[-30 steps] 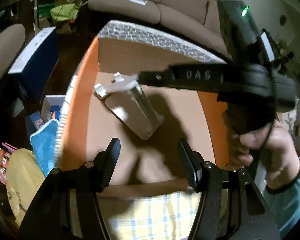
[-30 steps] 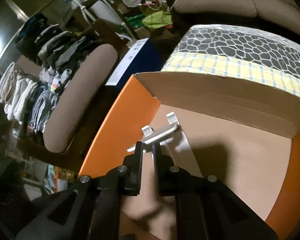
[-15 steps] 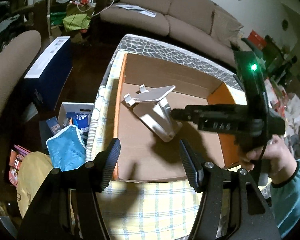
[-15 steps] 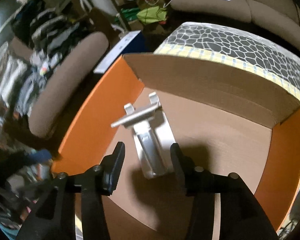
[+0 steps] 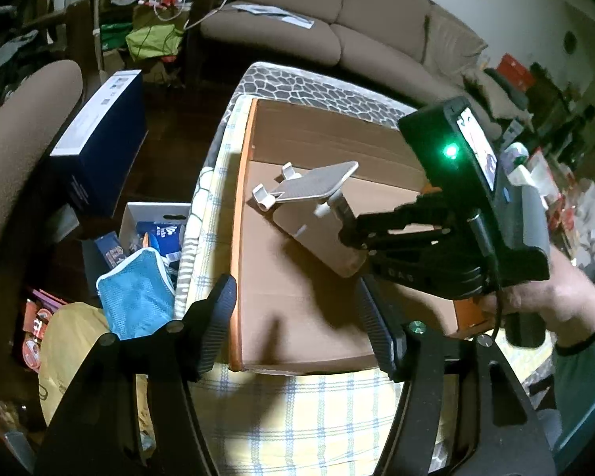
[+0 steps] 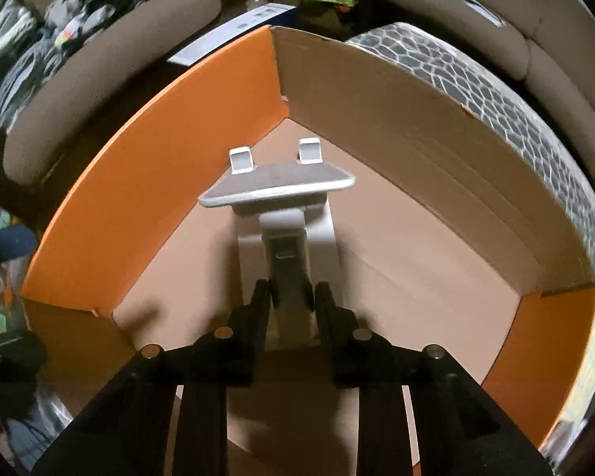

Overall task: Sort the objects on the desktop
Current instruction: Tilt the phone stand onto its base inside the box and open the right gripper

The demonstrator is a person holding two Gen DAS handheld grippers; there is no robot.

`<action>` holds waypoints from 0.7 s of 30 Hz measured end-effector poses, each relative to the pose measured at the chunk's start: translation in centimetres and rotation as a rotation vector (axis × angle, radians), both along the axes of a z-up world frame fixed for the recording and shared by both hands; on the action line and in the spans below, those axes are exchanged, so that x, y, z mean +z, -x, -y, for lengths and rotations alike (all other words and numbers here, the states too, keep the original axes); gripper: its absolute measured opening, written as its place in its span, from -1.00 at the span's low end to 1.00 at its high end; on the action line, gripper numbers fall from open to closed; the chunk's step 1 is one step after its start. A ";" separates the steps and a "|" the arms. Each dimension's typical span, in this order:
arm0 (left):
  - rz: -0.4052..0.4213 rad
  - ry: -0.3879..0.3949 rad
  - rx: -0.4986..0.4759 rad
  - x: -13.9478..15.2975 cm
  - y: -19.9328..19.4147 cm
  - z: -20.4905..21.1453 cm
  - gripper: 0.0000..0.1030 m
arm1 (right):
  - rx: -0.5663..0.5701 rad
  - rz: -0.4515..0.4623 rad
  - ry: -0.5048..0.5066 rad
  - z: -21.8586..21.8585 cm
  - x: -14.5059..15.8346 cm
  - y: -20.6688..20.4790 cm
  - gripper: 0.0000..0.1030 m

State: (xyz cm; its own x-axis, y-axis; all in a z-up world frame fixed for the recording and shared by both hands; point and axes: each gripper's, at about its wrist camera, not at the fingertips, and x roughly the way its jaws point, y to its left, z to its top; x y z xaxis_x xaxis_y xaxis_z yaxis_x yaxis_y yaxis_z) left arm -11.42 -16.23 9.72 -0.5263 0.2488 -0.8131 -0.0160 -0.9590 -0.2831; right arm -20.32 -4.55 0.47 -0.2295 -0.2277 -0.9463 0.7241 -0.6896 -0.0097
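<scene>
Left gripper (image 5: pixel 295 319): fingers (image 5: pixel 218 319) spread, nothing between them, hanging over the near edge of the cardboard box (image 5: pixel 242 238), above the yellow checked cloth (image 5: pixel 297 408) on the worktop. It takes no part in the grasp.

Cardboard box, seen from the right wrist (image 6: pixel 146 182): open-topped, orange end walls, plain brown long walls and floor. It holds one thing only, a white phone stand (image 5: pixel 317 202). The stand sits upright on its flat base near the box's left end wall, cradle plate tilted, two small hooks at the plate's lower edge.

Right gripper (image 6: pixel 291 297): pointed steeply down into the box, fingers (image 6: pixel 260 305) straddling the stand's upright arm (image 6: pixel 291 273) low down, just above the base. The jaws are closing with the arm between them. Pads look at or very near the arm's sides; contact cannot be confirmed from this view, a thin gap seems to remain. From the left wrist view the right gripper (image 5: pixel 353 234) meets the stand from the right, a person's hand (image 5: pixel 535 305) on its handle.

Step in hand, as I judge it: regrasping the stand inside the box, either to shift it or to lift it out. Next move calls for finishing the close squarely on the arm, then checking the base does not drag or tip against the orange wall.

Left of the worktop, on the floor: a small white carton (image 5: pixel 154 230) of mixed packets, contents too cluttered to name.
</scene>
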 end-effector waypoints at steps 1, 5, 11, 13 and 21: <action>0.001 -0.001 -0.002 0.0 0.0 0.1 0.16 | 0.015 -0.025 -0.026 0.1 0.0 -0.1 -0.57; 0.008 -0.008 -0.002 0.0 -0.1 0.2 0.16 | 0.098 -0.120 -0.120 0.3 -0.2 -0.1 -0.59; 0.010 -0.007 -0.004 0.1 -0.1 0.1 0.16 | 0.168 -0.220 -0.209 -0.2 -0.1 1.7 -0.78; 0.009 -0.008 -0.008 0.1 -0.2 0.0 0.17 | 0.184 -0.227 -0.217 -0.3 0.0 2.5 -0.78; 0.008 -0.019 -0.022 0.2 -0.3 -0.2 0.17 | 0.059 -0.148 -0.057 -0.1 1.2 3.9 -0.78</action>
